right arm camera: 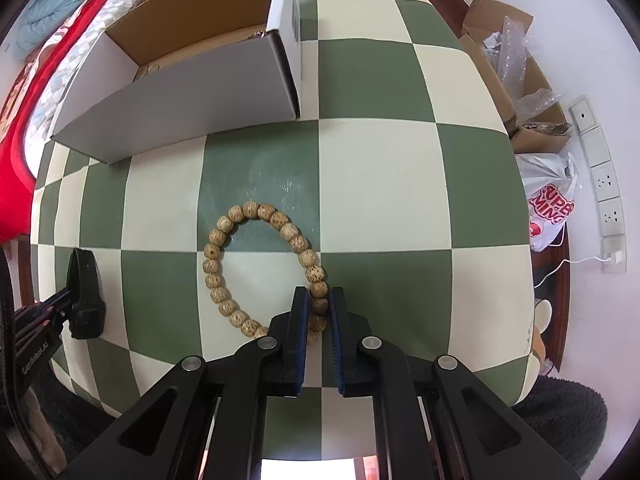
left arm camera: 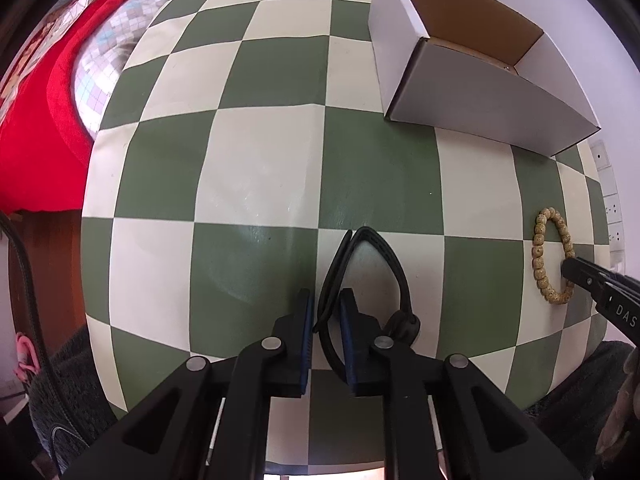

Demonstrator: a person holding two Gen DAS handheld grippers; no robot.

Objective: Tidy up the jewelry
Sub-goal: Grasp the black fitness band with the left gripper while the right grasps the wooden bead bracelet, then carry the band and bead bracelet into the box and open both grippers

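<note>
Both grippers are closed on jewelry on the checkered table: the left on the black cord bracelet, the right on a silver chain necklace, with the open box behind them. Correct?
Not quite. The right gripper is closed on a tan beaded bracelet, not a silver chain, as the right wrist view shows. The rest holds: the left gripper pinches the black cord bracelet, and the open box stands behind on the checkered table.

On the bench (right arm camera: 380, 184) the bead bracelet (right arm camera: 256, 264) lies in front of the open box (right arm camera: 192, 92), its near-right beads between the right tool's (right arm camera: 319, 312) fingers. Well to its left, the cord loop (left arm camera: 360, 280) sits in the left tool (left arm camera: 323, 312).
</note>
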